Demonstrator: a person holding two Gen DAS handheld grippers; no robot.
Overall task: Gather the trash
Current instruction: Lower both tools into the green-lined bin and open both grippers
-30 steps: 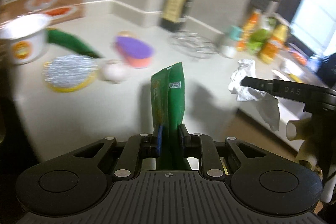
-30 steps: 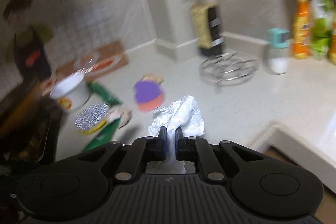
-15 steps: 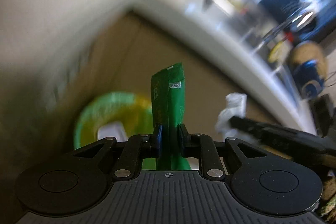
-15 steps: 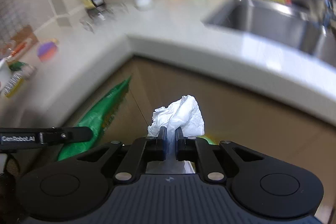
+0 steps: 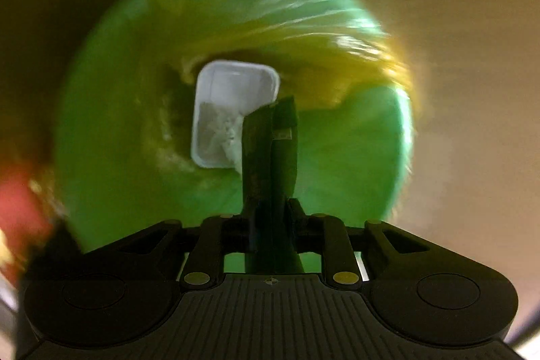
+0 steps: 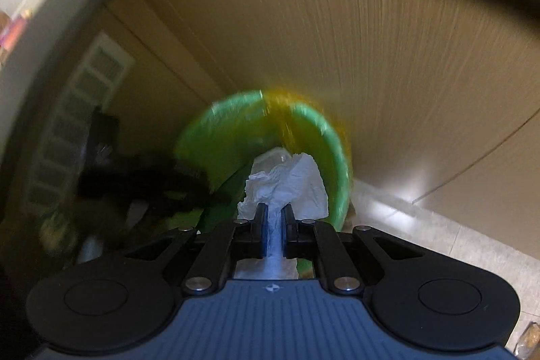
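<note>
Both grippers having swung off the counter, left gripper is clamping the green wrapper over the green bin, right gripper pinching the crumpled tissue near its rim, cabinet door behind.

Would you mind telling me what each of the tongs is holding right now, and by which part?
The left tongs pinch the green wrapper at its lower end; the right tongs pinch the crumpled white tissue at its bottom edge.
</note>
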